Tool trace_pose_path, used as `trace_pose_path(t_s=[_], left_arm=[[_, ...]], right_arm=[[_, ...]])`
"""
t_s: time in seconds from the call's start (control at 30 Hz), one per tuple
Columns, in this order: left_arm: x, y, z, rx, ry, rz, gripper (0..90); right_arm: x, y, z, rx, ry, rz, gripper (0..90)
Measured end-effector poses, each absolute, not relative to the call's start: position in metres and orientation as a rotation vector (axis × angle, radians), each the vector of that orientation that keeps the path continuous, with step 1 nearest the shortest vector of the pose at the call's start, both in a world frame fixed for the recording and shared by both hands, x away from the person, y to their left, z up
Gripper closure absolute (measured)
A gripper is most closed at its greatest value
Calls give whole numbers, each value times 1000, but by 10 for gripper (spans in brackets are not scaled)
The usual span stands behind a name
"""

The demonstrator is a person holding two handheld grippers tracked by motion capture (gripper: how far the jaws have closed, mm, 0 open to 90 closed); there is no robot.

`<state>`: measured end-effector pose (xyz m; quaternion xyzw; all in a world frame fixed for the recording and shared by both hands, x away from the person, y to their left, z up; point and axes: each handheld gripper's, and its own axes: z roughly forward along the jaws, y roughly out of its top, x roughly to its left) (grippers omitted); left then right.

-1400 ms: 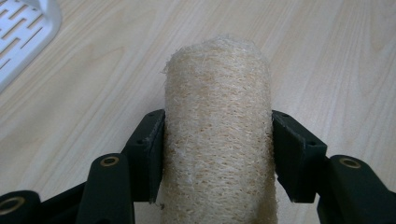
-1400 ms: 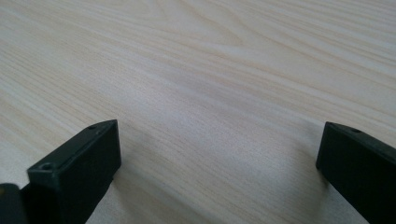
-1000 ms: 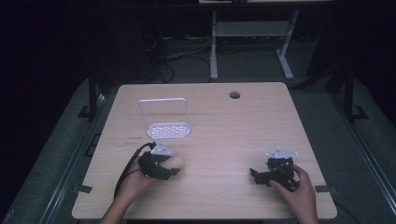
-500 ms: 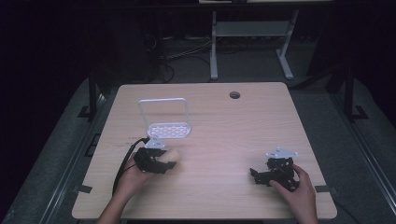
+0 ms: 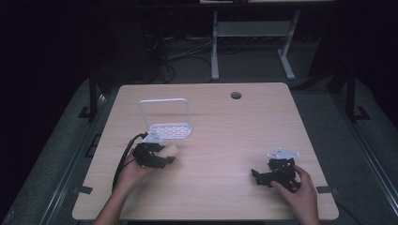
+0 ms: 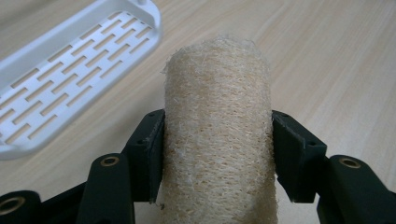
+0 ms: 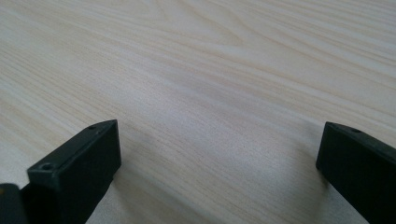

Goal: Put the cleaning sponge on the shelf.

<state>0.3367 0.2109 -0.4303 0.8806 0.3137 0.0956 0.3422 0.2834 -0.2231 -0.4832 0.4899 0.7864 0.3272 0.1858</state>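
A beige loofah sponge [image 6: 217, 135] stands between the jaws of my left gripper [image 6: 217, 149], which is shut on it, pads pressing both sides. From above, that gripper [image 5: 165, 156] sits at the table's left front with the loofah sponge [image 5: 172, 150] poking out toward the right. Just behind it lies a white slotted rack [image 5: 168, 130] with an upright wire frame; the rack's base [image 6: 70, 74] shows at upper left in the left gripper view. My right gripper [image 5: 256, 174] rests at the right front, held by a hand, open with bare wood between its jaws [image 7: 219, 158].
The light wooden table [image 5: 225, 122] has a round cable hole [image 5: 235, 95] near its far edge. A white metal stand [image 5: 251, 33] is on the dark floor behind the table. A black cable [image 5: 123, 161] trails from the left gripper.
My left gripper with the sponge has shifted a little up the table toward the white rack. The right gripper has stayed where it was.
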Motion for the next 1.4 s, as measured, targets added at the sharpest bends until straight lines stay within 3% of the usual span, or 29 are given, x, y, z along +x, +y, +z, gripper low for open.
trace_pose_path(t_s=[1.4], left_arm=[[387, 203, -429, 2293, 875, 320, 414]], right_arm=[[283, -223, -483, 1380, 2215, 922, 0]])
